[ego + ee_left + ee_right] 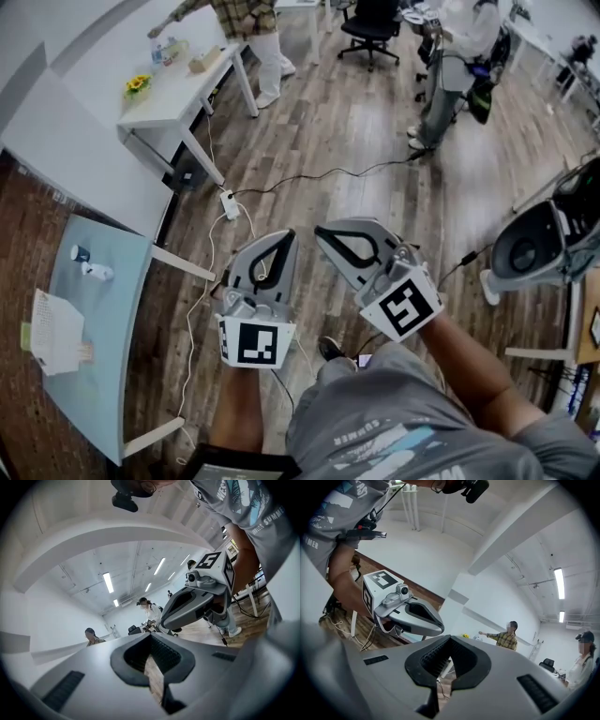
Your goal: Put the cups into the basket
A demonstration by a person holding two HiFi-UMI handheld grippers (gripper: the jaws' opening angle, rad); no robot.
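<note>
No basket shows in any view. On the pale blue table [108, 375] at the left lie two small items, one blue and white [80, 253] and one white [97, 272]; they are too small to tell as cups. Both grippers are held side by side over the wooden floor, far from that table. My left gripper [284, 234] is shut with nothing in it. My right gripper [322, 232] is shut and holds nothing too. The left gripper view has its jaws [151, 637] closed tip to tip, with the right gripper [197, 599] beside them. In the right gripper view the left gripper [410, 613] shows.
Papers [54, 333] lie on the blue table. A white desk [173, 89] with flowers [138, 85] stands behind it, with a person [248, 28] beside it. Cables and a power strip [229, 203] cross the floor. A second person [450, 66] stands at the back right, near an office chair [370, 28].
</note>
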